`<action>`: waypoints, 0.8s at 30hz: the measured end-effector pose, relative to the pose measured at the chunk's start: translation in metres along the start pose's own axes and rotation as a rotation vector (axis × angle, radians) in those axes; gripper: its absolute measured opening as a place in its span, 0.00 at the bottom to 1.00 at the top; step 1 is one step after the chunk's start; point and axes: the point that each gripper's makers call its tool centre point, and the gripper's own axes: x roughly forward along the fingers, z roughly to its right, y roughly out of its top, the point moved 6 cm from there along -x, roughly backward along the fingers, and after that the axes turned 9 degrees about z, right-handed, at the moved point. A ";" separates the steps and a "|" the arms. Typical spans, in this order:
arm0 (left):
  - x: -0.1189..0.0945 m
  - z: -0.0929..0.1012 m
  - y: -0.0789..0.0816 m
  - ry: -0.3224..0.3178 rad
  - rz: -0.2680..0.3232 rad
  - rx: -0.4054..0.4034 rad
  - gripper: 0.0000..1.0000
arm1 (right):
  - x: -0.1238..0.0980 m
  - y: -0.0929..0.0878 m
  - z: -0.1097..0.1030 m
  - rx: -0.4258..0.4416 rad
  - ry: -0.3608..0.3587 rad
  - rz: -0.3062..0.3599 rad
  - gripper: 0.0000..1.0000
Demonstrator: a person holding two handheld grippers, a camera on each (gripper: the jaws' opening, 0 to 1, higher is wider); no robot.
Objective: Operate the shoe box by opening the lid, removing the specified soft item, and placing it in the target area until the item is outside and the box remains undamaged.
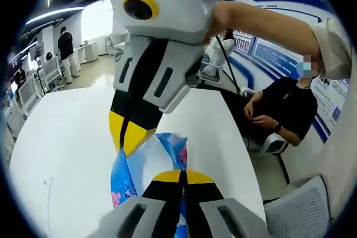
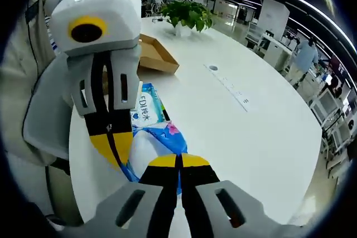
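A soft blue-and-white printed packet (image 1: pixel 170 147) hangs between both grippers over the white table (image 1: pixel 67 137). In the left gripper view, my left gripper (image 1: pixel 182 178) is shut on its near edge. The right gripper (image 1: pixel 129 136) comes down from above and is shut on the packet's far upper edge. In the right gripper view, my right gripper (image 2: pixel 178 163) pinches the packet (image 2: pixel 148 110), and the left gripper (image 2: pixel 111 144) grips it from the left. A brown cardboard shoe box (image 2: pixel 155 54) lies behind on the table (image 2: pixel 245 137), mostly hidden by the left gripper.
A potted green plant (image 2: pixel 187 13) stands at the table's far end, and a flat grey strip (image 2: pixel 230 88) lies on the tabletop. A seated person in black (image 1: pixel 284 110) and a grey chair (image 1: pixel 304 210) are beside the table's right edge. People stand far off (image 1: pixel 66 48).
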 end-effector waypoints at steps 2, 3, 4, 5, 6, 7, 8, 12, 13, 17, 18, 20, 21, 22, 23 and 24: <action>0.005 -0.001 -0.001 -0.002 -0.006 0.000 0.00 | 0.000 -0.004 0.002 0.001 0.002 -0.009 0.00; 0.007 -0.001 -0.002 -0.003 -0.009 0.002 0.00 | 0.001 -0.007 0.003 0.001 0.002 -0.012 0.00; 0.009 -0.001 -0.002 -0.002 -0.010 0.002 0.00 | 0.001 -0.007 0.003 0.001 0.001 -0.014 0.00; 0.012 -0.001 -0.002 -0.001 -0.010 0.002 0.00 | 0.001 -0.010 0.005 0.002 0.000 -0.019 0.00; 0.014 -0.002 -0.003 0.000 -0.010 -0.002 0.00 | 0.001 -0.011 0.005 0.002 0.001 -0.021 0.00; 0.017 -0.002 -0.004 -0.001 -0.006 -0.010 0.00 | 0.002 -0.014 0.006 0.004 0.002 -0.024 0.00; 0.019 -0.002 -0.004 -0.001 -0.005 -0.016 0.00 | 0.002 -0.016 0.007 0.008 0.001 -0.028 0.00; 0.026 -0.003 -0.008 0.005 -0.002 -0.032 0.00 | 0.006 -0.027 0.008 0.003 -0.007 -0.043 0.00; 0.028 -0.004 -0.011 0.007 -0.007 -0.034 0.00 | 0.008 -0.030 0.008 0.002 -0.008 -0.047 0.00; 0.035 -0.007 -0.020 0.010 -0.022 -0.054 0.00 | 0.014 -0.039 0.008 0.004 -0.009 -0.059 0.00; 0.036 -0.007 -0.021 0.011 -0.025 -0.052 0.00 | 0.015 -0.041 0.008 0.005 -0.008 -0.061 0.00; 0.039 -0.008 -0.026 0.016 -0.042 -0.041 0.00 | 0.021 -0.047 0.008 -0.004 -0.005 -0.079 0.00; 0.040 -0.009 -0.027 0.015 -0.048 -0.039 0.00 | 0.023 -0.048 0.008 -0.006 -0.003 -0.084 0.00; 0.041 -0.009 -0.029 0.014 -0.055 -0.037 0.00 | 0.025 -0.049 0.008 -0.008 -0.003 -0.087 0.00; 0.041 -0.009 -0.030 0.018 -0.057 -0.036 0.00 | 0.027 -0.050 0.008 -0.011 -0.004 -0.090 0.00; 0.041 -0.009 -0.031 0.019 -0.059 -0.037 0.00 | 0.028 -0.051 0.008 -0.013 -0.004 -0.090 0.00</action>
